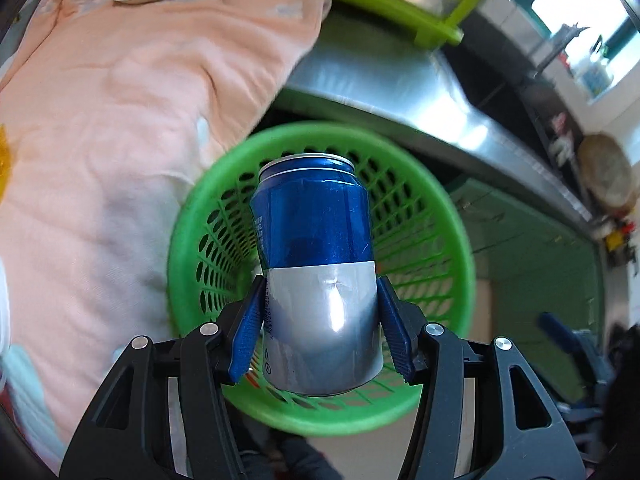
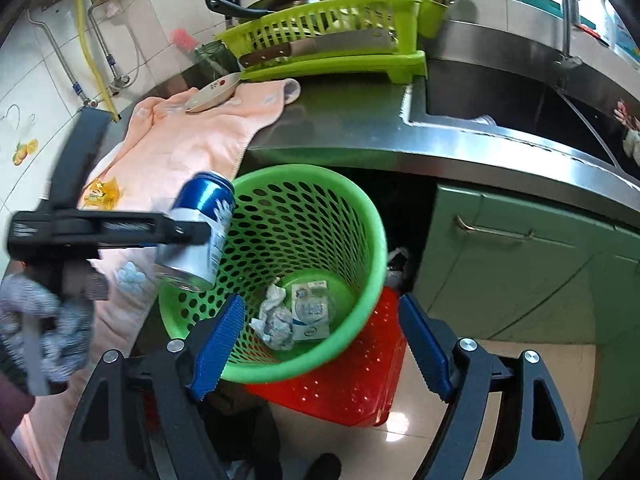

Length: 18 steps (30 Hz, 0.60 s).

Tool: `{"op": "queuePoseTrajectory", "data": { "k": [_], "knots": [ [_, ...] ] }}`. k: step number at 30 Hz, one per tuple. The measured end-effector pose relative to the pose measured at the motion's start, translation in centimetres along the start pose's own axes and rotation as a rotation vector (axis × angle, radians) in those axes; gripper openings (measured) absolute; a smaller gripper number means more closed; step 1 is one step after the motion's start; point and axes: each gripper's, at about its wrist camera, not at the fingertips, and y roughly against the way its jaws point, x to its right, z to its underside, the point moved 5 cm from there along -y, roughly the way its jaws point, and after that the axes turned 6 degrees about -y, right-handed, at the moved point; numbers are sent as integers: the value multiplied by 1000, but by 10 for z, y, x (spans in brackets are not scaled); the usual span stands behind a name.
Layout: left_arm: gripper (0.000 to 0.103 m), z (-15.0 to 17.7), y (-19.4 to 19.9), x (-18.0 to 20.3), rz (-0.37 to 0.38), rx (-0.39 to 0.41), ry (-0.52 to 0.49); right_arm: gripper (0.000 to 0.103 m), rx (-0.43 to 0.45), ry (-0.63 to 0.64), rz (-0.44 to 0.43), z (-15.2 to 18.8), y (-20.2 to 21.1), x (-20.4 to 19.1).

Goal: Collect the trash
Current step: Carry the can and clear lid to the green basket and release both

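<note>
A blue and silver drink can (image 1: pixel 318 276) is clamped between the blue pads of my left gripper (image 1: pixel 320 328), which is shut on it. The can hangs over the mouth of a green perforated waste basket (image 1: pixel 440 216). In the right wrist view the same can (image 2: pixel 198 232) tilts at the left rim of the basket (image 2: pixel 360 216), held by the left gripper (image 2: pixel 176 232). At the basket's bottom lie crumpled paper (image 2: pixel 274 316) and a small white carton (image 2: pixel 310 312). My right gripper (image 2: pixel 320 344) stands open above the basket with nothing between its fingers.
A pink towel (image 2: pixel 192 140) covers the steel counter (image 2: pixel 352 120), with a yellow wrapper (image 2: pixel 100 194) and a small dish (image 2: pixel 214 90) on it. A lime dish rack (image 2: pixel 332 40) holds a knife. A sink (image 2: pixel 500 96), green cabinet doors (image 2: pixel 520 264) and a red basket (image 2: pixel 352 392) lie nearby.
</note>
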Motion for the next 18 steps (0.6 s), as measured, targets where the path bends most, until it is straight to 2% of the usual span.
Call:
{"op": "queuePoseTrajectory", "data": {
  "k": [3, 9, 14, 18],
  "knots": [
    [55, 3, -21, 3, -28, -47, -31, 76, -4, -5, 11, 4, 2, 6],
    [62, 4, -33, 2, -58, -67, -40, 76, -5, -28, 17, 6, 4, 13],
    [63, 5, -18, 0, -50, -33, -38, 76, 2, -13, 12, 5, 7, 7],
    [63, 9, 13, -4, -33, 20, -17, 76, 19, 2, -2, 1, 12, -5]
  ]
}}
